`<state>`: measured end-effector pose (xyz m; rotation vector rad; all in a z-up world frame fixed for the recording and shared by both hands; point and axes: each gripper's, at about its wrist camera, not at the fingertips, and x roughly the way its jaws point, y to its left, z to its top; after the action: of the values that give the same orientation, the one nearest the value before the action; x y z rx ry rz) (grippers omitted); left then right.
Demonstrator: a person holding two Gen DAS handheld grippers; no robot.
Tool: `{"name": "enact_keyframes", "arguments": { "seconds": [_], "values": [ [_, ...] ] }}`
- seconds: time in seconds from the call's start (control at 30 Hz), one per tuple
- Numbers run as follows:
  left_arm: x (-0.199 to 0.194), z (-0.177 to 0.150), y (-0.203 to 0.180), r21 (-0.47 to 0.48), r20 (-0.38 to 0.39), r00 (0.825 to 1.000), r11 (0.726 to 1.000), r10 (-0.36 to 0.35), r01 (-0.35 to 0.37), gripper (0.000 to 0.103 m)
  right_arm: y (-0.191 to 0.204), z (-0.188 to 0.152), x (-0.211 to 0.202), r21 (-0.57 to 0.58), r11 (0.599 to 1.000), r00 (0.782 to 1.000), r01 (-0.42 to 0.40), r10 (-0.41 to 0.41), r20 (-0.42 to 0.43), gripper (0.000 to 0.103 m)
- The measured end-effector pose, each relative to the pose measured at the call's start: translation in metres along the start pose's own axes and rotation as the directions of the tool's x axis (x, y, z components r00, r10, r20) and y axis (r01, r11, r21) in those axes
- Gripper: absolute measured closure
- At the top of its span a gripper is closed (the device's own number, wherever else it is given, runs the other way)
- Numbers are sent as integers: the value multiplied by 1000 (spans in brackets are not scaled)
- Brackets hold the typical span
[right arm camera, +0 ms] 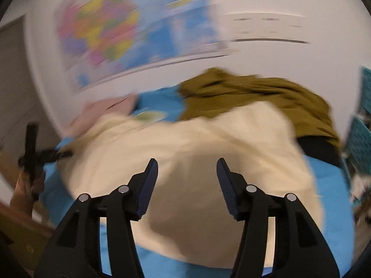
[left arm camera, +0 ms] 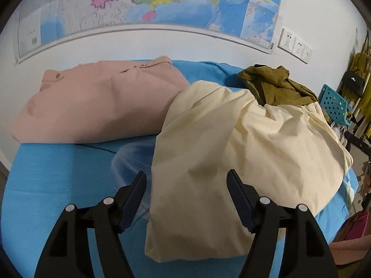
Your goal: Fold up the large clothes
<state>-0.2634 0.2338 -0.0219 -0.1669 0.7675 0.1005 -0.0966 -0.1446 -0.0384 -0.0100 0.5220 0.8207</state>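
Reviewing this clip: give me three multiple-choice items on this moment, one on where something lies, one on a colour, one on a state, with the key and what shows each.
1. Where does the olive garment lie?
A. Behind the cream garment, partly under its far edge
B. On the pink garment
C. On the floor

2. What colour is the cover under the clothes?
A. White
B. Blue
C. Grey

3. How does the pink garment look?
A. Bunched in a heap
B. Hanging from the wall
C. Folded flat

Key:
1 A: the olive cloth shows past the cream garment's far side.
2 B: blue cloth surrounds every garment.
3 C: it lies as a flat, neat rectangle, while both hand-held grippers, left and right, are open and empty.
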Motion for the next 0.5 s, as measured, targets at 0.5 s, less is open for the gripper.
{"name": "enact_keyframes", "arguments": {
  "seconds": [0.5],
  "values": [
    [8,-18,12,-80,-39,999,997,18,-21,30,44,-7,42,-108,994,994,-4,-8,-105,44]
  ]
}}
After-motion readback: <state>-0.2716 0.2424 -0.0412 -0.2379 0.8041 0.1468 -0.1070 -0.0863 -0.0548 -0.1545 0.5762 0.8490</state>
